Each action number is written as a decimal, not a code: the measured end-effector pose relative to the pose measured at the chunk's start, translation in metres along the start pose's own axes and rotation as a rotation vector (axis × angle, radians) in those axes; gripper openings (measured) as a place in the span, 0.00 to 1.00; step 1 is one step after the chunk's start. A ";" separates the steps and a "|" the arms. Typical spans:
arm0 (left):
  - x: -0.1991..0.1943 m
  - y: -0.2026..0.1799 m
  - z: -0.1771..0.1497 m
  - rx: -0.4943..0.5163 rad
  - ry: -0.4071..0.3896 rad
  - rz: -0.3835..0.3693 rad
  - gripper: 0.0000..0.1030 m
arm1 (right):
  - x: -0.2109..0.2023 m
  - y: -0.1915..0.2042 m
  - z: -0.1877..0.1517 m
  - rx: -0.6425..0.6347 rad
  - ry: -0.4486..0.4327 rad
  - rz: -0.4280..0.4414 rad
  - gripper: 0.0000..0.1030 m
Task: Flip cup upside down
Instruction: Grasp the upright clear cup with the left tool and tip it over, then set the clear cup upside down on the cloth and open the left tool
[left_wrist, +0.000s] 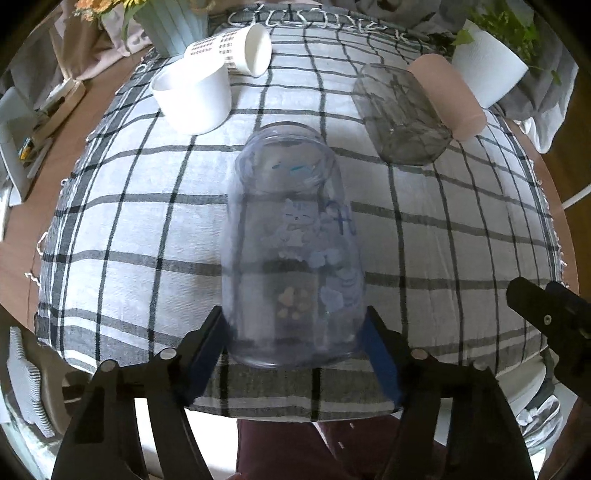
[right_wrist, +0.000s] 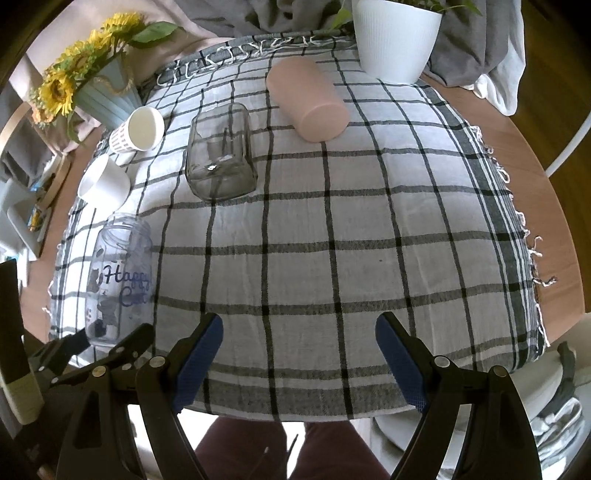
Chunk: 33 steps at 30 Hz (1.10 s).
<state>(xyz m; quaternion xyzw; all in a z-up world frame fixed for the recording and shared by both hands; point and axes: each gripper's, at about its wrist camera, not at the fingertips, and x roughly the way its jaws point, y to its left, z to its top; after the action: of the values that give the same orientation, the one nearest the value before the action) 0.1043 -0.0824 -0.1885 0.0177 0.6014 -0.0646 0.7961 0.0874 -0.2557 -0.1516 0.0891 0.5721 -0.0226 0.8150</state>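
A clear bluish plastic cup (left_wrist: 291, 243) printed with a cat and "Happy Cat" lies between the fingers of my left gripper (left_wrist: 295, 343), its open mouth pointing away. The blue pads stand at both sides of its base and appear to touch it. In the right wrist view the same cup (right_wrist: 118, 277) is at the left with the left gripper (right_wrist: 107, 343) around its base. My right gripper (right_wrist: 299, 354) is open and empty above the near edge of the checked cloth (right_wrist: 332, 240).
A smoky glass tumbler (left_wrist: 402, 114) and a pink cup (left_wrist: 447, 96) lie on their sides at the far right. A white cup (left_wrist: 192, 96) stands at far left beside a tipped patterned paper cup (left_wrist: 240, 48). A white plant pot (right_wrist: 395, 37) and a sunflower vase (right_wrist: 92, 88) stand at the back.
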 end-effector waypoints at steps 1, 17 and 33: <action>-0.001 -0.002 0.000 0.007 -0.005 0.009 0.68 | 0.000 0.000 0.000 -0.002 0.000 0.001 0.82; -0.027 -0.005 0.010 0.010 -0.060 0.024 0.68 | -0.005 -0.006 0.005 0.012 -0.020 0.064 0.82; -0.043 0.000 0.047 0.036 -0.143 0.003 0.68 | -0.018 0.011 0.034 0.014 -0.101 0.095 0.82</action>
<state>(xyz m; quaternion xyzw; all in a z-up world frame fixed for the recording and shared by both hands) 0.1376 -0.0840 -0.1343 0.0282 0.5416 -0.0754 0.8368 0.1139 -0.2522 -0.1224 0.1204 0.5253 0.0076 0.8423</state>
